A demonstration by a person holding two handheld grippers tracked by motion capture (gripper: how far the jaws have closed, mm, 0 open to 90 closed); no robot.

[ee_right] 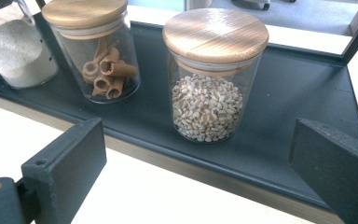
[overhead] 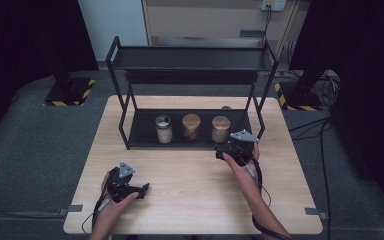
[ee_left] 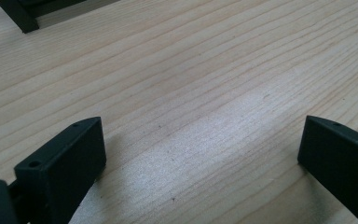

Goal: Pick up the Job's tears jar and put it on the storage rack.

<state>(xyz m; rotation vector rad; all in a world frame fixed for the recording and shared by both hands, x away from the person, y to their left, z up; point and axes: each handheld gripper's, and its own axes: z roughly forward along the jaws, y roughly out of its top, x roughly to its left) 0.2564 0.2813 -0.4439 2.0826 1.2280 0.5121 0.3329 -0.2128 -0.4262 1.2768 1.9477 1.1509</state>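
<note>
Step in hand, as judged: approach to the grain jar (ee_right: 216, 77). The right gripper (ee_right: 200, 163) is released, jaws spread wide with nothing between them. The jar stands just beyond the fingertips, centred on the gap between them, upright on the lower shelf of the black rack (ee_right: 298, 88).

The next move calls for a level advance until both fingers flank the glass wall below the wooden lid, then closure.

The left gripper (ee_left: 200, 154) is released as well, jaws apart over the bare wooden table (ee_left: 191, 70), holding nothing.

Containers, near to far from the right fingers:
- Grain jar: pale grains, about half full.
- Middle jar (ee_right: 93, 46): rolled brown sticks, wooden lid.
- Far jar (ee_right: 14, 51): whitish powder.
</note>
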